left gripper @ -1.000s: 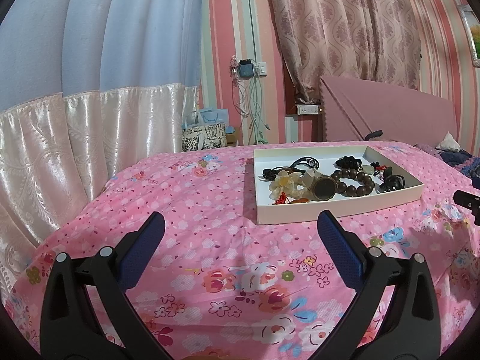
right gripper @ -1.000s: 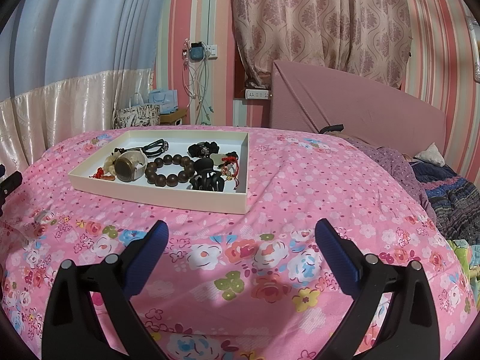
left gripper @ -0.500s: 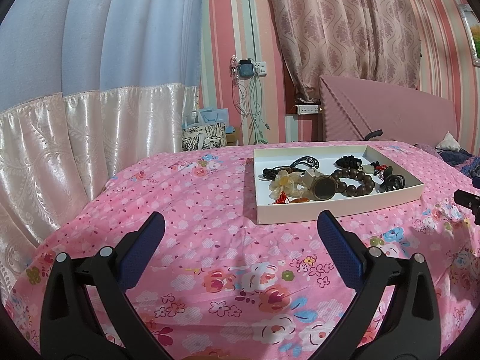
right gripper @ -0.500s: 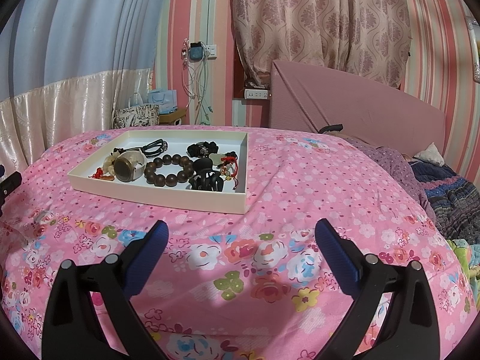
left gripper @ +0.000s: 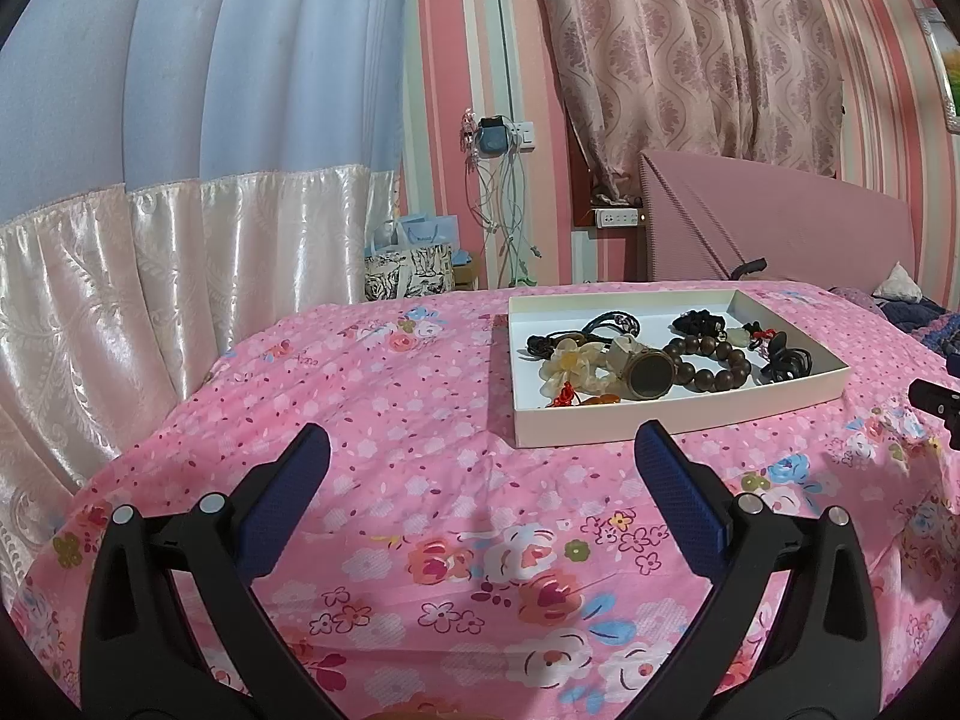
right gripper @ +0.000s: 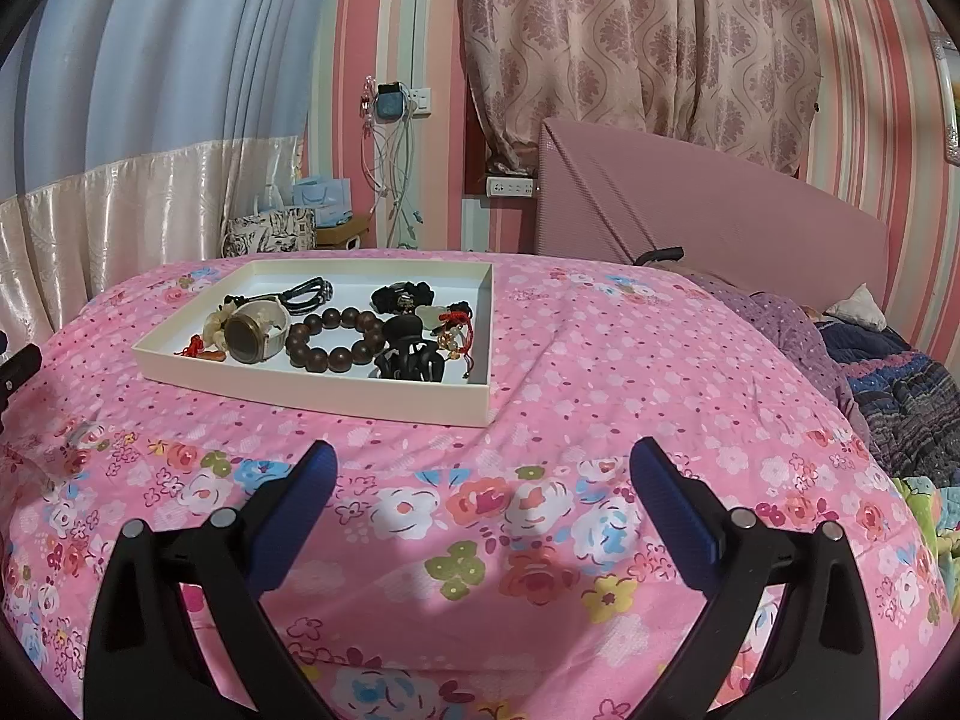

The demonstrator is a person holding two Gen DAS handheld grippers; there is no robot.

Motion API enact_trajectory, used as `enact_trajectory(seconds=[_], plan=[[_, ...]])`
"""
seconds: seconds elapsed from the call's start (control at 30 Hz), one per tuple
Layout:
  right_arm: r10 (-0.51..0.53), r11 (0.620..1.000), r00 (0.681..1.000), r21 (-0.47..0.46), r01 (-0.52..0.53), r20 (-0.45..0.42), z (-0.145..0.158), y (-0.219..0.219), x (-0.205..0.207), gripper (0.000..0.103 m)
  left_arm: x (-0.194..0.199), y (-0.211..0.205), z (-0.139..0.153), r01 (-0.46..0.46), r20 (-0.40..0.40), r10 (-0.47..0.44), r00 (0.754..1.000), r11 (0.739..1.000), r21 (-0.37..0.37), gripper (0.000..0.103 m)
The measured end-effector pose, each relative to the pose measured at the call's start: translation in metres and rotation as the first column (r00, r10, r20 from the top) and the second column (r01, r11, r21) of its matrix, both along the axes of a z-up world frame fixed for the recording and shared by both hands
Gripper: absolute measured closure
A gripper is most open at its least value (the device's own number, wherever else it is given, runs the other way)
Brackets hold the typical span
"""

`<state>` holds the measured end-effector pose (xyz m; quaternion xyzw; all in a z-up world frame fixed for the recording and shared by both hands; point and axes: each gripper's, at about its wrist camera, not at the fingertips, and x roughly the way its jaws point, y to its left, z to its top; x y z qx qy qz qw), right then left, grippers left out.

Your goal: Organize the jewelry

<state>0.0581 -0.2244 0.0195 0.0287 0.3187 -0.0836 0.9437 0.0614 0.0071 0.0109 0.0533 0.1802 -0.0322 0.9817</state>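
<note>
The left gripper (left gripper: 480, 444) hangs above the pink floral bedspread (left gripper: 420, 396) with its jaws spread wide and nothing between them; the right gripper (right gripper: 483, 459) does the same over the same bed, jaws wide and bare. The jewelry lies in a shallow white tray (right gripper: 312, 390) resting on the bedspread, ahead of both grippers and apart from them. Inside the tray: a gold watch (right gripper: 249, 333) near the left end, touching a dark wooden bead bracelet (right gripper: 336, 339) at the middle; a black claw clip (right gripper: 411, 354) just beside the beads; a red cord charm (right gripper: 456, 330) near the right wall; a pale flower hair tie (left gripper: 573, 366) beside the watch.
</note>
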Motion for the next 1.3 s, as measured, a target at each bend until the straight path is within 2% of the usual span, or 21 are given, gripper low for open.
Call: enact_trajectory(seconds=[1.3], plan=[[0.001, 1.000, 1.000, 0.000, -0.001, -0.005, -0.0004, -0.0013, 0.0004, 0.005, 0.0017, 0.0001, -0.0034, -0.002, -0.007, 0.002, 1.000, 1.000, 0.001, 0.003]])
